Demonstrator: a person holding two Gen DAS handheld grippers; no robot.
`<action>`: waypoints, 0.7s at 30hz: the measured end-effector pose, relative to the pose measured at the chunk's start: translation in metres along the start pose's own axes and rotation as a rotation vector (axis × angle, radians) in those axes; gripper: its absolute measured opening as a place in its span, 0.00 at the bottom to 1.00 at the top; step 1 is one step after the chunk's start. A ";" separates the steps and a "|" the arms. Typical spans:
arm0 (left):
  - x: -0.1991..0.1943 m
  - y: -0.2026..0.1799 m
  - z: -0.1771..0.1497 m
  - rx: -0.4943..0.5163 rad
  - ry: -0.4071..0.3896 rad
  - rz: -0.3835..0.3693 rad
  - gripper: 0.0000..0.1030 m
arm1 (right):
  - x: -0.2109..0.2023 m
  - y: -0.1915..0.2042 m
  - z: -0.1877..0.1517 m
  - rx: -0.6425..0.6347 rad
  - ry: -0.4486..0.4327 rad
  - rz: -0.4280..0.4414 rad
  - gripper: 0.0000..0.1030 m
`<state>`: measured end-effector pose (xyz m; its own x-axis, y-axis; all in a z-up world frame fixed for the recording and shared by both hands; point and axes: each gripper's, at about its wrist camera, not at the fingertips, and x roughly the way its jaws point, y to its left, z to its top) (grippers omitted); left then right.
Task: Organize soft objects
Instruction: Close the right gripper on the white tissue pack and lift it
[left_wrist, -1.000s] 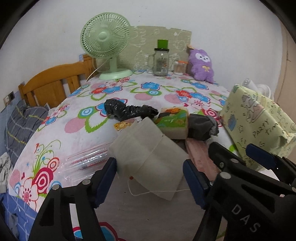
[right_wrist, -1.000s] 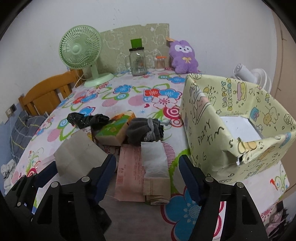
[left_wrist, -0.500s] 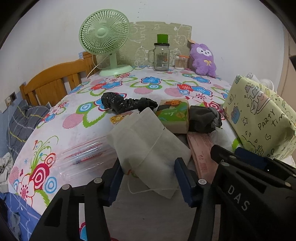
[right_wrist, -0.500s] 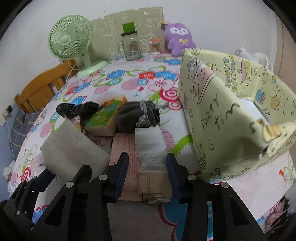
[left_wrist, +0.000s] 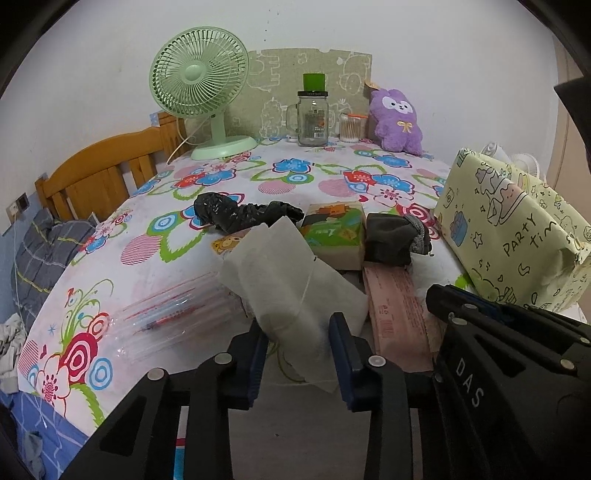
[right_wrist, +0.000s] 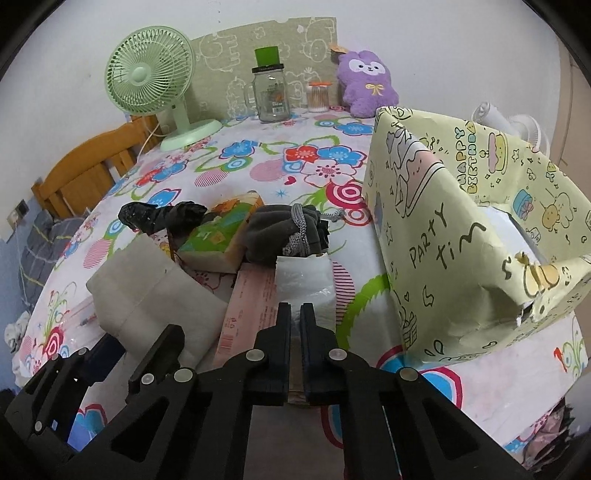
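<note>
1. The left gripper (left_wrist: 298, 345) has just been closing its blue-padded jaws on the cream non-woven fabric pouch (left_wrist: 284, 280), which has a thin drawstring. The pouch lies near the front edge of the flower-print tablecloth (left_wrist: 317, 173), and its near end is bunched between the pads, so the cloth looks pinched.
2. The right gripper (right_wrist: 295, 314) has its jaws pressed almost together on the near edge of the white glossy soft packet (right_wrist: 306, 286). The packet lies on the pink paper sheet (right_wrist: 251, 295), towards the front edge and just left of the yellow party-print box (right_wrist: 443, 236).
3. Both things look light and limp. I expect them to sag and fold when lifted, so an edge grip should do.
4. The packet's glossy skin may slip; a deeper bite seems safer.
5. The pouch's loose drawstring could snag on the green tissue pack (left_wrist: 332, 232) behind it.
</note>
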<state>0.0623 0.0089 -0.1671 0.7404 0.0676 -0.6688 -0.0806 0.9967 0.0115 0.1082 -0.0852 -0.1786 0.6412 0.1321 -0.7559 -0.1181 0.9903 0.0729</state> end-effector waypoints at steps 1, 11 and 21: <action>-0.001 0.000 0.000 -0.002 -0.002 -0.001 0.30 | -0.001 0.000 0.000 0.001 -0.002 -0.001 0.07; -0.002 0.004 0.002 -0.006 -0.014 -0.002 0.27 | 0.002 -0.012 0.001 0.066 0.023 -0.050 0.42; 0.002 -0.002 -0.002 0.016 -0.012 0.013 0.27 | 0.012 -0.010 -0.002 0.066 0.048 0.019 0.40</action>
<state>0.0625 0.0069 -0.1693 0.7472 0.0807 -0.6597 -0.0793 0.9963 0.0321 0.1152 -0.0938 -0.1894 0.6018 0.1504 -0.7844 -0.0787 0.9885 0.1292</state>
